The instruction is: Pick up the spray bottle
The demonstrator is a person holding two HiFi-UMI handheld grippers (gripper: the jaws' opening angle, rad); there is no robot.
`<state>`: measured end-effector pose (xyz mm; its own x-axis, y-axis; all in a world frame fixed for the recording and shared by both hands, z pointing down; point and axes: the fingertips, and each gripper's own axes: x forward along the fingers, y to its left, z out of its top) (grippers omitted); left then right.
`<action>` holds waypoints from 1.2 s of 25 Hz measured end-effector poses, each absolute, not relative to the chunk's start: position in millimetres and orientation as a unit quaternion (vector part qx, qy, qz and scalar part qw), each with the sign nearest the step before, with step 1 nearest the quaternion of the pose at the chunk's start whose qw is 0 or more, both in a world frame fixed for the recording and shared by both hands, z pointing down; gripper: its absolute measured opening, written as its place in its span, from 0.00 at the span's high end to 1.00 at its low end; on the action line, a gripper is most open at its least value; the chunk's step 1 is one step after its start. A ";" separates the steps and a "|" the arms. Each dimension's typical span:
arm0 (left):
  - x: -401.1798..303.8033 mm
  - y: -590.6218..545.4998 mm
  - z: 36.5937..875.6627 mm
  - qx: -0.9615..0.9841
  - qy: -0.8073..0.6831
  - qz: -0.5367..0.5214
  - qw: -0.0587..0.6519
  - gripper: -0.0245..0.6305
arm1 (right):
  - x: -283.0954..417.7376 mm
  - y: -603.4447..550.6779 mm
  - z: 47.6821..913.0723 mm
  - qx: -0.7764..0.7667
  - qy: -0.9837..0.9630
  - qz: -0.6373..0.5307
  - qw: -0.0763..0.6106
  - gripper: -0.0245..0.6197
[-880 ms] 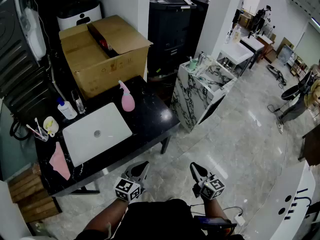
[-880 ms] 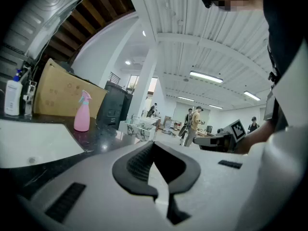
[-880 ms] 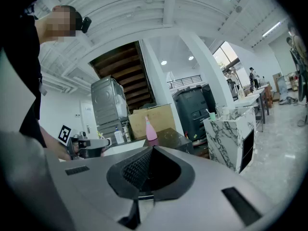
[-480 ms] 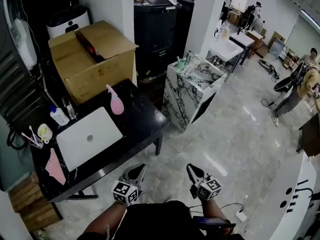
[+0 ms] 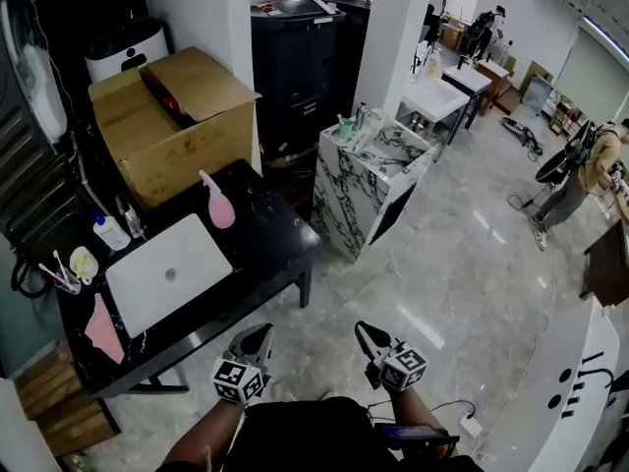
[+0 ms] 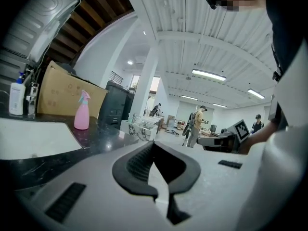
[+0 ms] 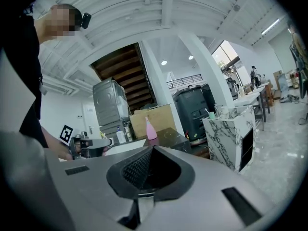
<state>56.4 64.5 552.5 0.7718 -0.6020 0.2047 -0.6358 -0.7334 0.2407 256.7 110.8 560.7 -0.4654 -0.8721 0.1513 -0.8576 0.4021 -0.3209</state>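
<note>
The pink spray bottle (image 5: pixel 218 205) stands upright on the black table (image 5: pixel 267 239), near its far edge beside the cardboard box. In the left gripper view the spray bottle (image 6: pixel 82 112) is small and far off at the left; in the right gripper view the spray bottle (image 7: pixel 151 129) shows just above the jaws. My left gripper (image 5: pixel 257 334) and right gripper (image 5: pixel 362 328) hover over the floor, short of the table's near corner. Both are shut with nothing between the jaws. The left gripper (image 6: pixel 153 143) and the right gripper (image 7: pixel 153 148) each show their tips meeting.
A white laptop (image 5: pixel 167 273), a pink cloth (image 5: pixel 103 328) and small bottles (image 5: pixel 108 232) lie on the table. An open cardboard box (image 5: pixel 167 116) stands behind. A marble cabinet (image 5: pixel 369 170) sits right of the table. A person (image 5: pixel 580 170) stands far right.
The table, bottle and box have slid left in the head view. Both grippers stay shut and low, slightly further left than before.
</note>
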 end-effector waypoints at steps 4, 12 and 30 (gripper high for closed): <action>47.4 65.7 551.8 0.924 -0.346 0.057 0.152 0.95 | 247.3 105.7 563.2 -0.505 0.844 -0.182 0.015 0.92; 19.4 60.4 551.0 0.913 -0.374 0.051 0.155 0.95 | 223.5 83.9 558.1 -0.487 0.855 -0.178 0.011 0.92; -39.2 48.5 559.4 0.894 -0.413 0.040 0.168 0.95 | 170.2 51.1 564.9 -0.458 0.869 -0.187 -0.018 0.92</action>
<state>-39.2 48.5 559.4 0.6563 -0.7246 0.2104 -0.7515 -0.6030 0.2678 170.2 51.1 564.9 -0.5798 -0.7892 0.2025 -0.8027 0.5107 -0.3079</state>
